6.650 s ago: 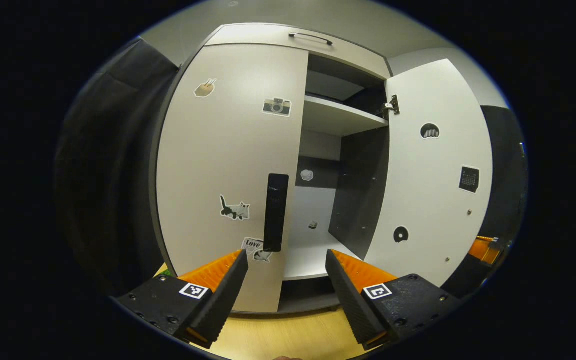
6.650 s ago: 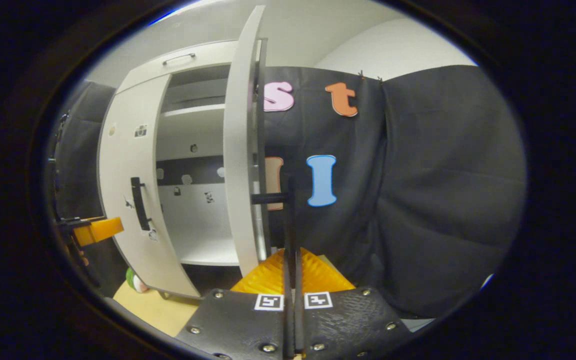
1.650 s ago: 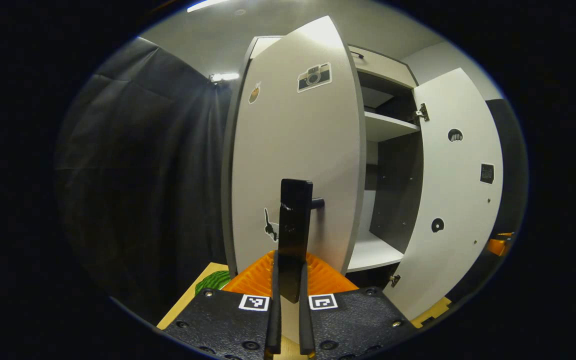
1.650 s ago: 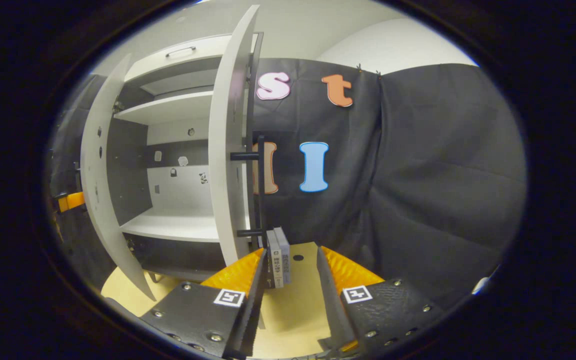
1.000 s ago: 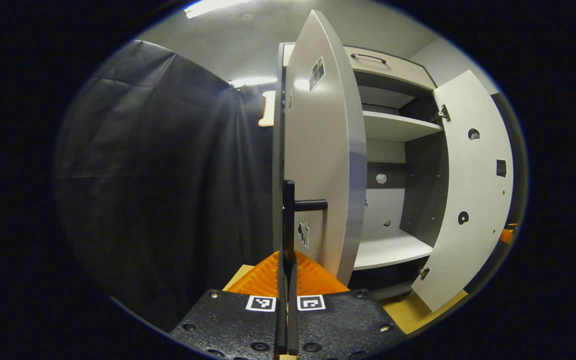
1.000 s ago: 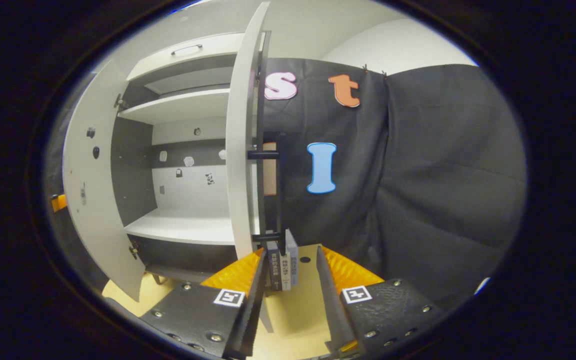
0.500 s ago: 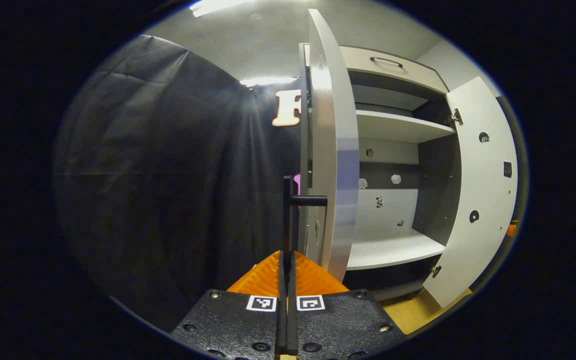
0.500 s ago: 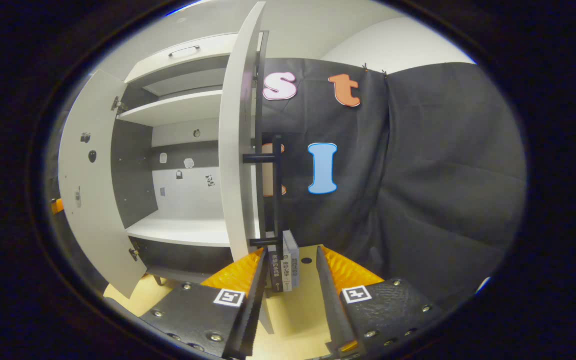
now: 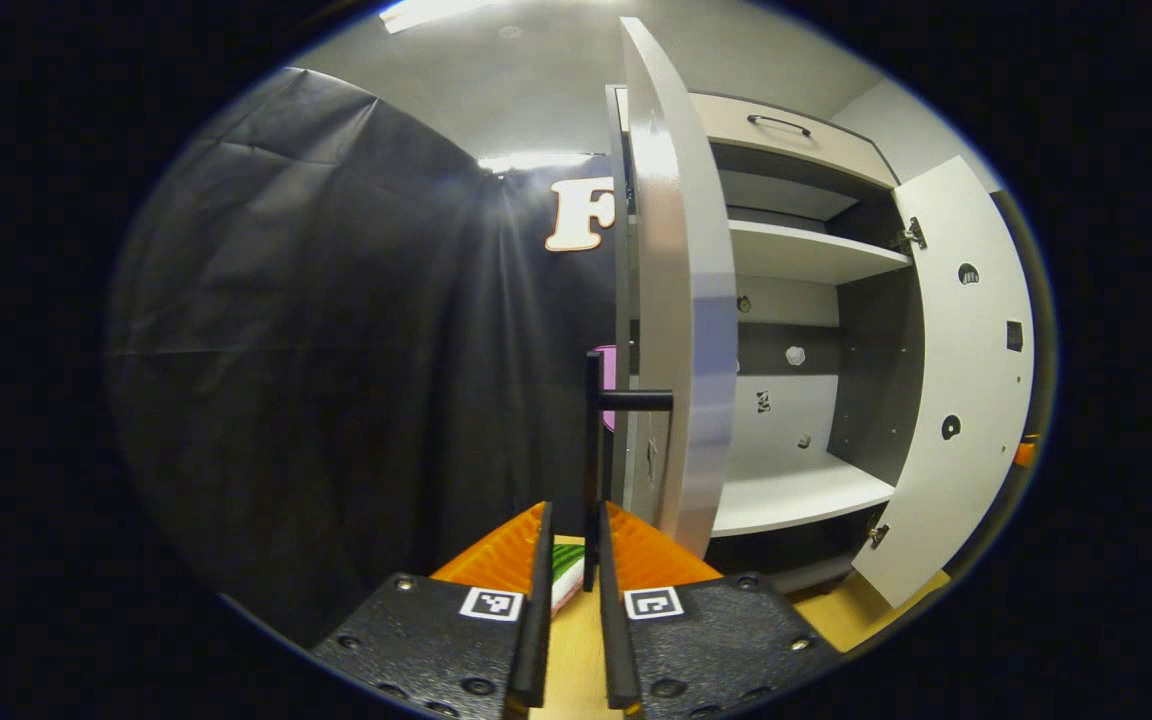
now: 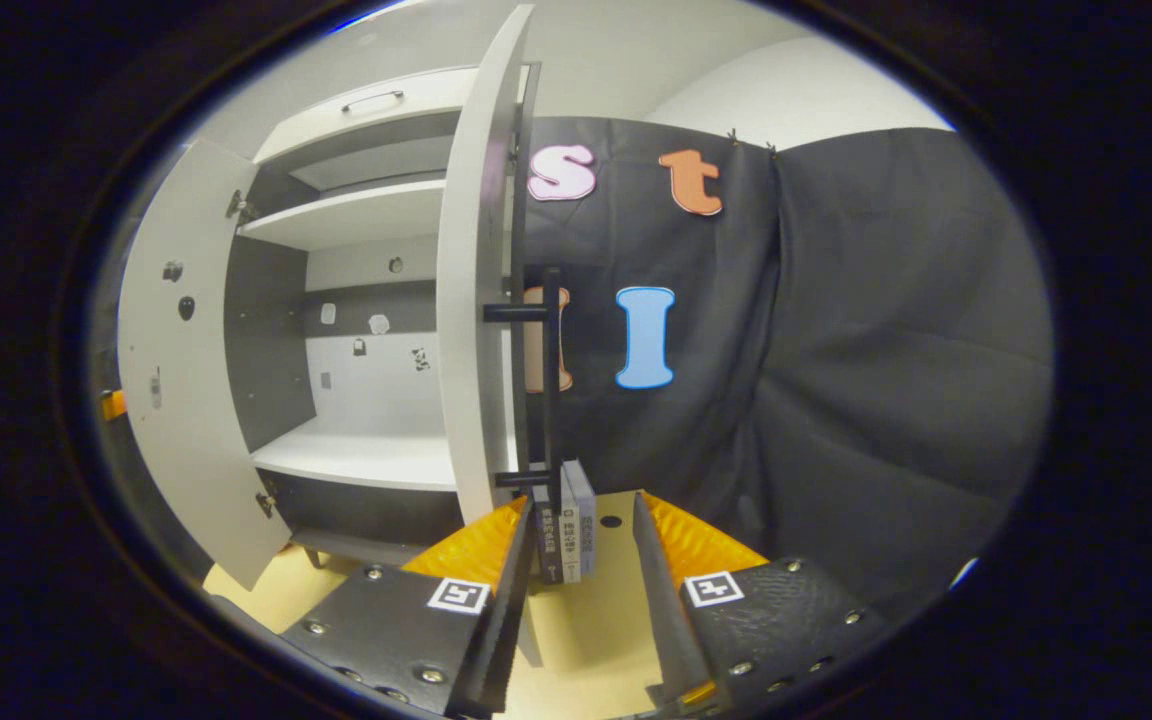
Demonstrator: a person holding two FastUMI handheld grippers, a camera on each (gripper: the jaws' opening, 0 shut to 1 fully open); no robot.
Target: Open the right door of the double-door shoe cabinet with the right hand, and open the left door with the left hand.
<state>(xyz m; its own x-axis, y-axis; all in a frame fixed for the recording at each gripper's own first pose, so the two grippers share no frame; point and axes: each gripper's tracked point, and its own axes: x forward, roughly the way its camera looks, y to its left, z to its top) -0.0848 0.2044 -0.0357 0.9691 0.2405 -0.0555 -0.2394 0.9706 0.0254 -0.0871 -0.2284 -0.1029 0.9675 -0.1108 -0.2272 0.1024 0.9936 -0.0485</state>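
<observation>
The white shoe cabinet [image 9: 806,140] stands with both doors swung wide. In the left gripper view the left door [image 9: 681,300] is edge-on, and its black bar handle [image 9: 593,440] runs down between my left gripper's [image 9: 574,520] fingers. They stand slightly apart, so this gripper is open and not pressing the bar. The right door [image 9: 966,380] hangs open at the far right. In the right gripper view the right door [image 10: 476,300] is edge-on with its black handle [image 10: 551,380] just ahead. My right gripper [image 10: 581,520] is open, below and short of that handle. The left door [image 10: 176,380] hangs open at the left.
Inside are white shelves [image 9: 796,490] and a dark back wall with small stickers. A few upright books [image 10: 568,535] stand on the wooden floor [image 10: 586,630] beyond my right fingers. A green-and-white object [image 9: 566,570] lies between my left fingers. Black cloth walls flank the cabinet.
My left gripper's fingers have parted and let go of the left door's handle, after swinging that door wide open. The right gripper and right door have barely moved.
</observation>
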